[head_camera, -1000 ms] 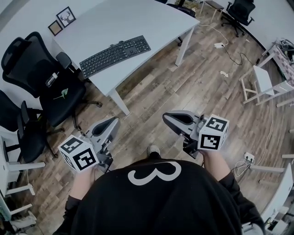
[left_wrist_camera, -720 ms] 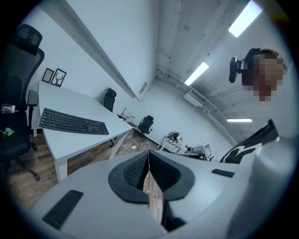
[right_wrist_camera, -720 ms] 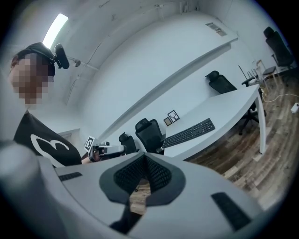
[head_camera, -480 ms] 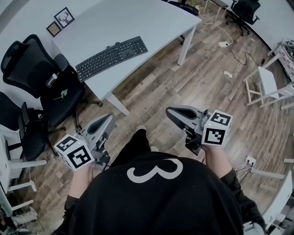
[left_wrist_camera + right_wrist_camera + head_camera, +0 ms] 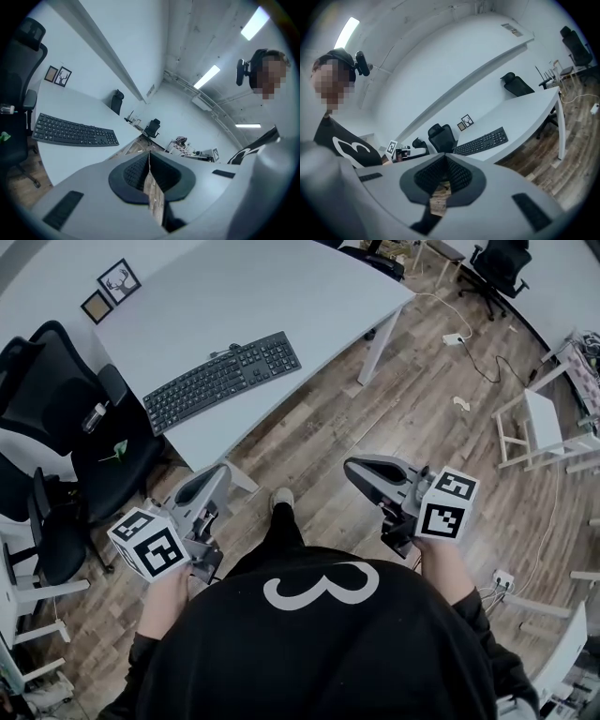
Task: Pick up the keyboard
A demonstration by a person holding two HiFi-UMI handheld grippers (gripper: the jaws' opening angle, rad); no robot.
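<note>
A black keyboard [image 5: 221,380] lies on the white desk [image 5: 309,296], near its front edge, a cable running from its back. It also shows at the left in the left gripper view, keyboard [image 5: 75,131], and mid-frame in the right gripper view, keyboard [image 5: 481,140]. My left gripper [image 5: 218,474] is shut and empty, held over the wooden floor just short of the desk's near corner. My right gripper [image 5: 353,470] is also shut and empty, over the floor to the right of that corner. Both point toward the desk.
Black office chairs [image 5: 56,381] crowd the desk's left side. Two small picture frames [image 5: 108,292] lean at the desk's far left. A white desk leg [image 5: 382,334] stands ahead right. White frames [image 5: 544,423] and cables lie on the floor at right.
The person has stepped toward the desk. Both grippers have advanced with the body and the desk corner now sits just ahead of the left gripper. Both stay shut.
</note>
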